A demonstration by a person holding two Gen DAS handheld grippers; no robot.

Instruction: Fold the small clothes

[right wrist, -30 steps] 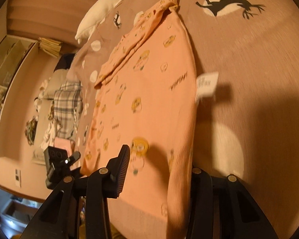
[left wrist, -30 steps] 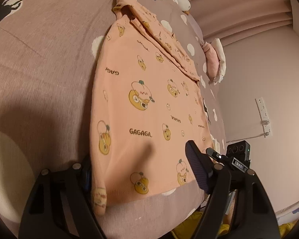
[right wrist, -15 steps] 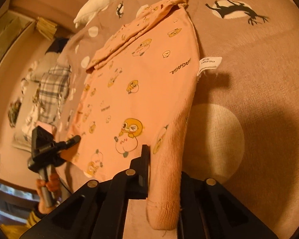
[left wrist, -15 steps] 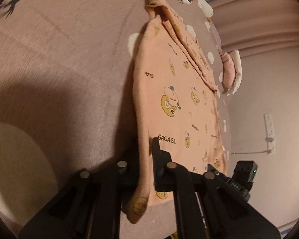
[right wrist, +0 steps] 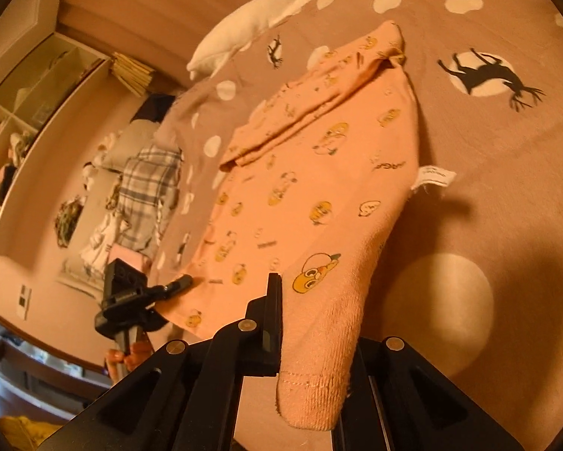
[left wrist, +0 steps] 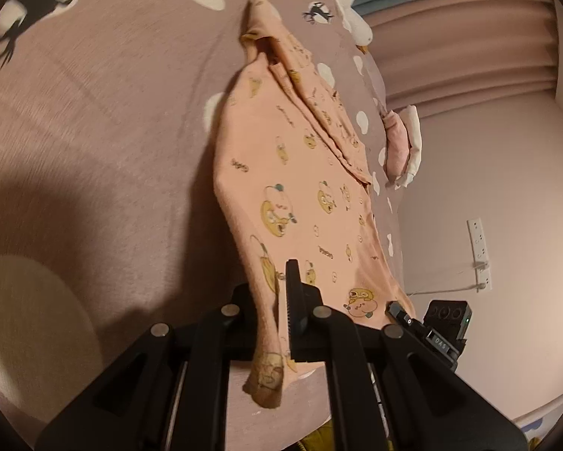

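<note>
Both hand-held grippers are pinching the near hem of the shirt (left wrist: 300,203), which is lying on the bed (left wrist: 93,143). The left hand-held gripper (left wrist: 277,323) is clamping one corner, the right hand-held gripper (right wrist: 307,338) the other. From each, the shirt's long axis is running toward 12 o'clock, collar farthest, so neither is nearer. Only the right view is showing a white tag (right wrist: 433,178) at 2 o'clock; the hem seems lifted, though distortion is blurring that.
</note>
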